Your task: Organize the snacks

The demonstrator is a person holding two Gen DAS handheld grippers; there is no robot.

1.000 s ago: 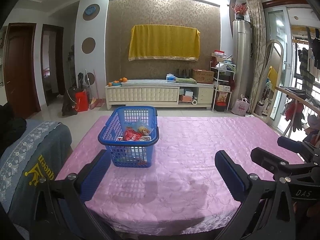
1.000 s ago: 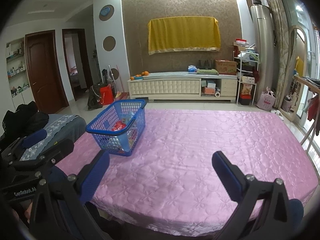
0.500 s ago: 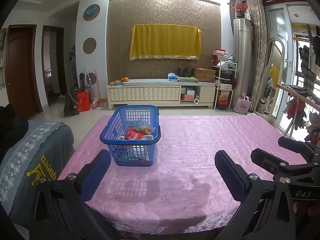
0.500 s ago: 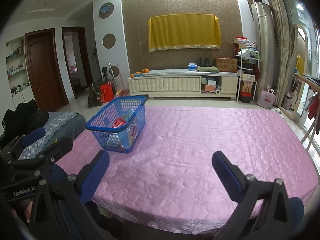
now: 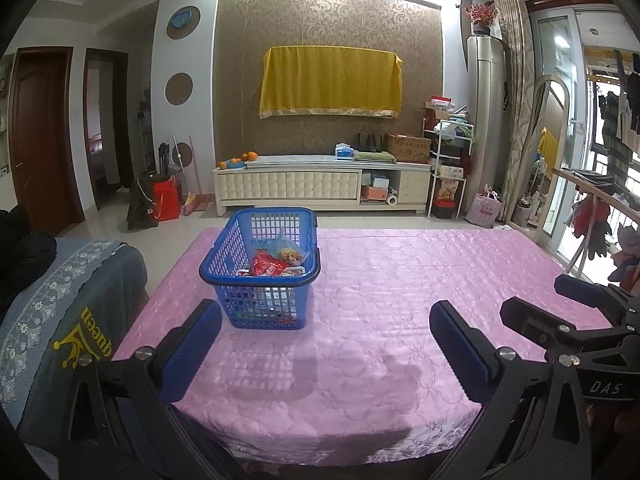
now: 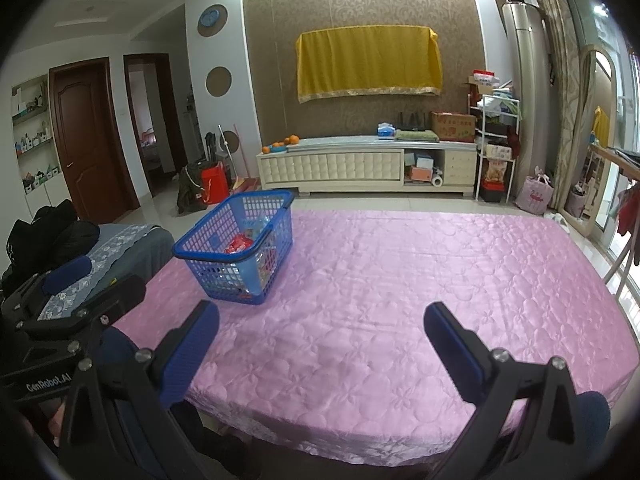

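Both tools, left tool (image 5: 326, 346) and right tool (image 6: 322, 346), hover with fingers spread, gripping nothing. Blue basket (image 5: 262, 276) of snack packets (image 5: 267, 267) sits centre-left on the pink worktop (image 5: 400, 300).

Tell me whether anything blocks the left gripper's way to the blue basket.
Nothing visible does. The left gripper is open and empty, and only bare pink tablecloth lies between its fingers and the basket, which sits just ahead, slightly to the left. The right gripper is off to the side, clear of that path.
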